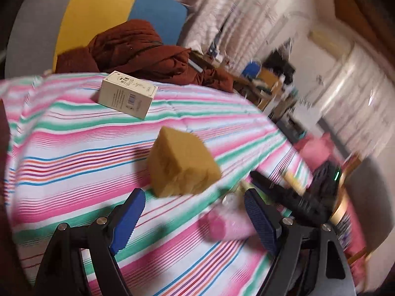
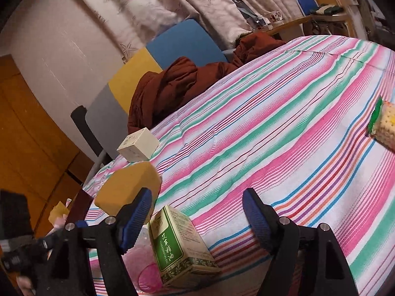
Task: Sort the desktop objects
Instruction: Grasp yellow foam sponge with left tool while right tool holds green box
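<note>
Fingers of the left gripper (image 1: pixel 195 218) stand apart with nothing between their ribbed blue pads, hovering over the striped cloth surface (image 1: pixel 74 153). Just beyond them sits a tan sponge block (image 1: pixel 182 162), soft-edged and roughly cubic, and further back a cream cardboard box (image 1: pixel 127 95) lies flat near the surface's far edge. Only this view shows the right gripper from outside, as a black frame at the right edge, though blur hides its details. A pink translucent plastic cup (image 1: pixel 227 222) shows blurred near the right pad.

Seen from the right wrist, the right gripper (image 2: pixel 197 218) also has its fingers apart, gripping nothing. A green and white carton with printed leaves (image 2: pixel 181 244) lies tilted between them but nearer the left pad; whether it touches that pad I cannot tell. It appears to rest against the pink cup (image 2: pixel 148 268), which lies low at the surface's near edge. This view alone shows the carton, and also a packet of pale crackers in green wrapping (image 2: pixel 384 127) far to the right. The sponge block (image 2: pixel 128 190) stands near the left corner, the cream box (image 2: pixel 138 144) just behind it.

Between those things and the crackers the cloth lies bare and wide, its pink, green, blue and white stripes slightly wrinkled. Past the far edge a rust-brown crumpled garment (image 2: pixel 172 88) is heaped on a chair with grey, yellow and blue panels (image 2: pixel 172 39).
</note>
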